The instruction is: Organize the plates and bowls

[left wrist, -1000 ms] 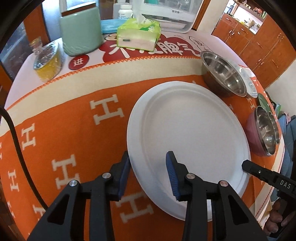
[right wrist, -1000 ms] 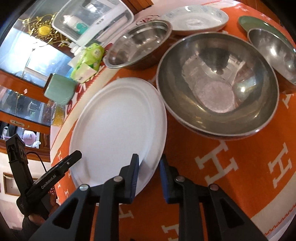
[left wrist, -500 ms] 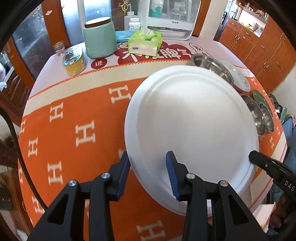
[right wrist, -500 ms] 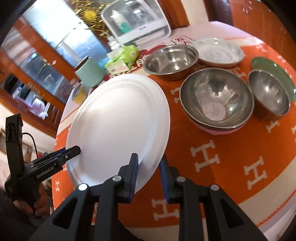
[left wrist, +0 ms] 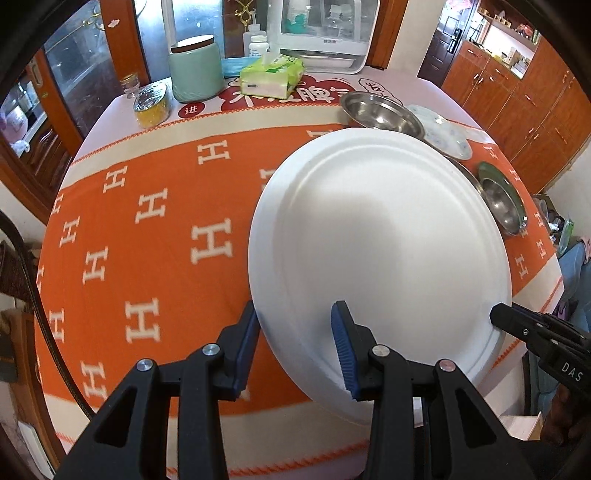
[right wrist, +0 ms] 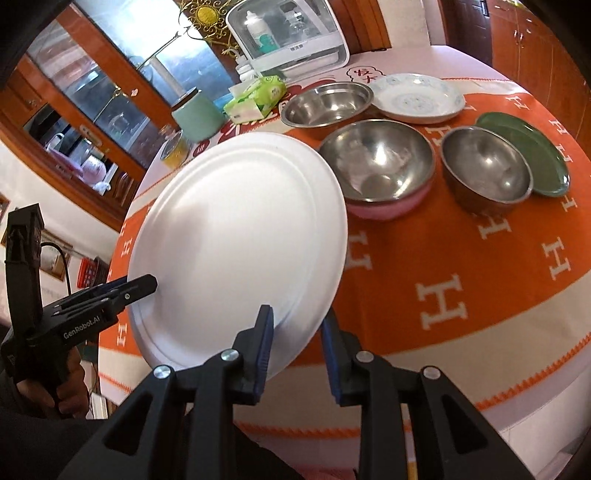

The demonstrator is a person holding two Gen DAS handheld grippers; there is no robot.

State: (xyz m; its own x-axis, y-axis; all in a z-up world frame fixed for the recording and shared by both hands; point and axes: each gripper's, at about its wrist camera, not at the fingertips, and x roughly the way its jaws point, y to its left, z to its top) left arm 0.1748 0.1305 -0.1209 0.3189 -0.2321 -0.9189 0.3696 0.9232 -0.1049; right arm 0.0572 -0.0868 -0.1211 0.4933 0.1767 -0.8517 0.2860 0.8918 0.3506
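Note:
A large white plate [left wrist: 380, 258] is held in the air above the orange tablecloth, tilted; it also shows in the right wrist view [right wrist: 236, 240]. My left gripper [left wrist: 295, 347] is shut on its near left rim. My right gripper [right wrist: 295, 347] is shut on its right rim. On the table stand a steel bowl in a pink one [right wrist: 376, 166], a small steel bowl [right wrist: 484, 166] on a green plate [right wrist: 546, 155], a wide steel bowl [right wrist: 327, 103] and a patterned white plate [right wrist: 417, 98].
At the table's far side are a mint canister [left wrist: 195, 70], a tissue pack [left wrist: 271, 75], a small jar [left wrist: 149, 107] and a white appliance [left wrist: 325, 33]. Wooden cabinets [left wrist: 517, 99] stand to the right. The table edge [right wrist: 443, 376] lies close below my right gripper.
Both grippers have lifted the white plate off the table and raised it. The table and bowls now look farther below.

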